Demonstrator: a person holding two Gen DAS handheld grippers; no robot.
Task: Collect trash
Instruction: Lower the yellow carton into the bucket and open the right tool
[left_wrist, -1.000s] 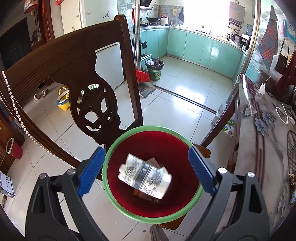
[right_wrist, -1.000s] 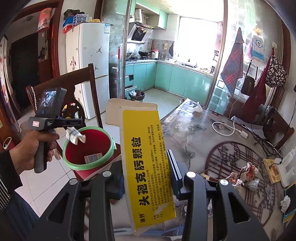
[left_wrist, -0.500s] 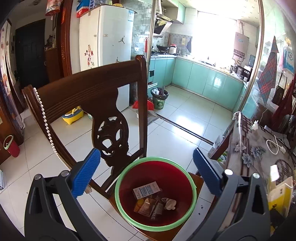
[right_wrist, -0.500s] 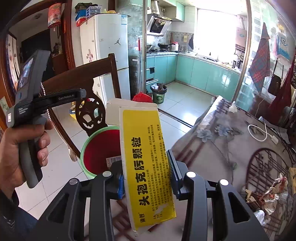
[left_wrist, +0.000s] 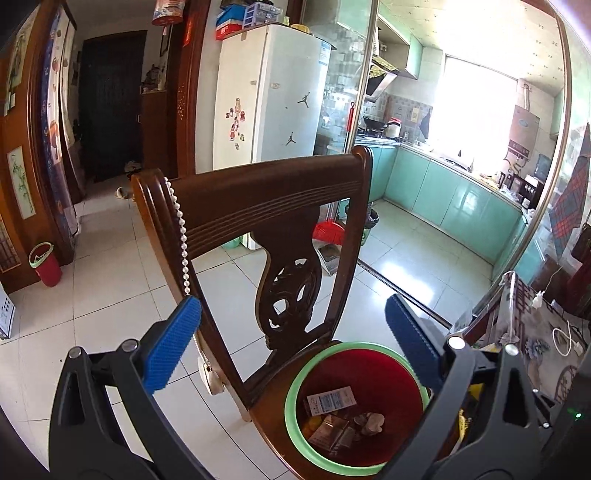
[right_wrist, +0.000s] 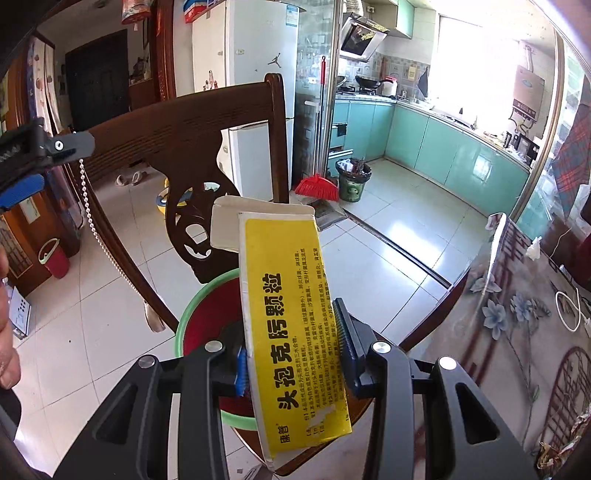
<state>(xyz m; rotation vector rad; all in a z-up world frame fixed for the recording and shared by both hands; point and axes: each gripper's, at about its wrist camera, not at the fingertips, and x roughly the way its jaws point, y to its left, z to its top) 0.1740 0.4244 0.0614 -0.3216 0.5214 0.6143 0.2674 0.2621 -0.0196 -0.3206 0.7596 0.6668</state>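
Note:
A red bin with a green rim (left_wrist: 291, 398) stands on the seat of a dark wooden chair (left_wrist: 258, 206); several bits of paper trash (left_wrist: 330, 400) lie inside it. My left gripper (left_wrist: 291, 347) is open and empty, above and to the left of the bin. My right gripper (right_wrist: 293, 349) is shut on a flattened yellow medicine box (right_wrist: 284, 295) and holds it upright just over the bin (right_wrist: 192, 325). The box hides most of the bin in the right wrist view.
A table with a flowered cloth (right_wrist: 524, 332) is at the right, with a white cable (right_wrist: 569, 310) on it. The chair's back (right_wrist: 177, 129) rises behind the bin, with a bead string (left_wrist: 181, 236) hanging on it. A second small red bin (left_wrist: 46, 264) stands far left.
My left gripper let a crumpled wrapper fall into the bin, then rose and drew back to the left. My right gripper has carried the yellow box closer, over the bin.

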